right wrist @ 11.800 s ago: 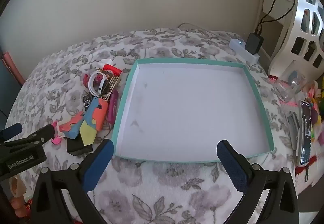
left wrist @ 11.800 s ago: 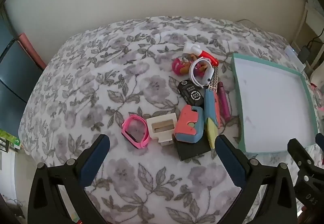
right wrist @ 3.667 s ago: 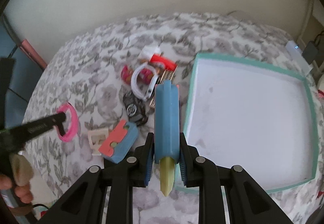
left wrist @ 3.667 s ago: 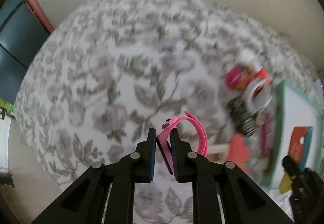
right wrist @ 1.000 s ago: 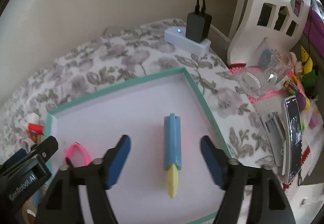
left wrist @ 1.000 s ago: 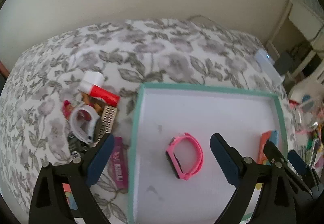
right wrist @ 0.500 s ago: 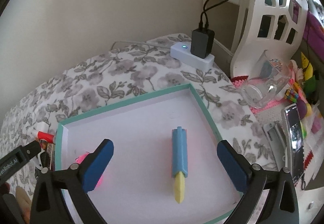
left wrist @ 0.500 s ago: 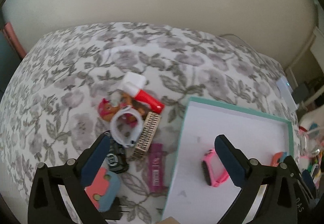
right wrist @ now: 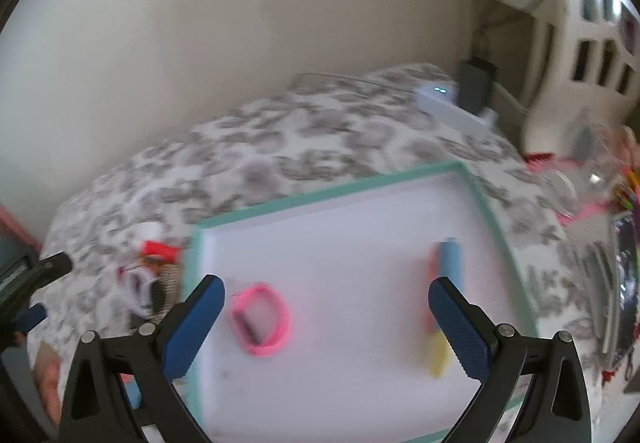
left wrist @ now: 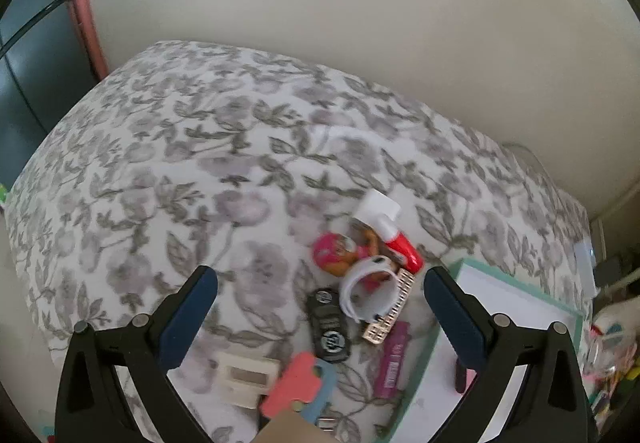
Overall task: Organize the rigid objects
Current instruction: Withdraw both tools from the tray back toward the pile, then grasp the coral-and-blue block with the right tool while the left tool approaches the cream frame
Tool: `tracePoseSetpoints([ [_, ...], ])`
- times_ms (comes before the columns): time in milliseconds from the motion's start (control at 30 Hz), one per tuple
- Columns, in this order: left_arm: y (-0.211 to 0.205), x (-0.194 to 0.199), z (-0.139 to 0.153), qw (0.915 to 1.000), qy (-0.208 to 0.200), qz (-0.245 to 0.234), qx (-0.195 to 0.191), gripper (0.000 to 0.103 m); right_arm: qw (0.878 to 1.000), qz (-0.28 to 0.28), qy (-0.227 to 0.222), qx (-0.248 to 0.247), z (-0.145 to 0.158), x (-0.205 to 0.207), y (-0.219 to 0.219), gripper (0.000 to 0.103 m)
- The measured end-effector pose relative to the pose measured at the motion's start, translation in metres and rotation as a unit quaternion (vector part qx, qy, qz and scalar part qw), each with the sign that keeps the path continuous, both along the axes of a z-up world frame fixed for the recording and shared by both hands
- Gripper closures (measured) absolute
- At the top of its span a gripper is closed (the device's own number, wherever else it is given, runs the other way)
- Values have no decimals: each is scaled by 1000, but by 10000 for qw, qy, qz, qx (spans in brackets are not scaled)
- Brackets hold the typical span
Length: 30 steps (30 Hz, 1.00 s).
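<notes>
Both the left tool (left wrist: 320, 313) and right tool (right wrist: 326, 317) gape wide and empty, the pink watch (right wrist: 261, 319) and blue pen (right wrist: 446, 291) lying in the tray (right wrist: 332, 191), other trinkets (left wrist: 360, 295) heaped left of it.

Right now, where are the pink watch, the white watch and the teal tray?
pink watch (right wrist: 262, 323), right wrist view, on its band.
white watch (left wrist: 370, 293), left wrist view, on its strap.
teal tray (right wrist: 320, 197), right wrist view, on its far rim.
</notes>
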<state>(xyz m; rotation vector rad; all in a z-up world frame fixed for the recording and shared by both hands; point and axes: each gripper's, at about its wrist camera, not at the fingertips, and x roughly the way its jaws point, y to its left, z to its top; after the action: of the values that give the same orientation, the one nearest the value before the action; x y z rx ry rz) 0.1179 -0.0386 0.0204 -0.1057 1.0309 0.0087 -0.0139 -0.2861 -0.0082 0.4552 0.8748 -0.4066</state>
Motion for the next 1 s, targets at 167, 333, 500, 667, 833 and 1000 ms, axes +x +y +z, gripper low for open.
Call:
tracePoseSetpoints([
  [167, 26, -4, 9, 9998, -95, 145, -78, 0, 9974, 541, -383, 278, 15, 9, 35, 0],
  [333, 55, -9, 15, 9990, -142, 432, -52, 0, 9937, 1032, -393, 168, 21, 20, 70, 0],
  [500, 77, -16, 14, 9975, -191, 673, 41, 0, 9886, 1486, -205, 133, 15, 30, 100, 0],
  [667, 92, -18, -2, 9964, 114, 822, 187, 0, 9816, 1897, 77, 203, -1, 39, 132, 0],
  [833, 102, -19, -35, 9909, 783, 924, 580, 0, 9743, 2164, 476, 396, -27, 52, 158, 0],
  [1000, 115, -20, -67, 9825, 1354, 1168, 513, 0, 9678, 2331, 818, 485, -49, 58, 177, 0],
])
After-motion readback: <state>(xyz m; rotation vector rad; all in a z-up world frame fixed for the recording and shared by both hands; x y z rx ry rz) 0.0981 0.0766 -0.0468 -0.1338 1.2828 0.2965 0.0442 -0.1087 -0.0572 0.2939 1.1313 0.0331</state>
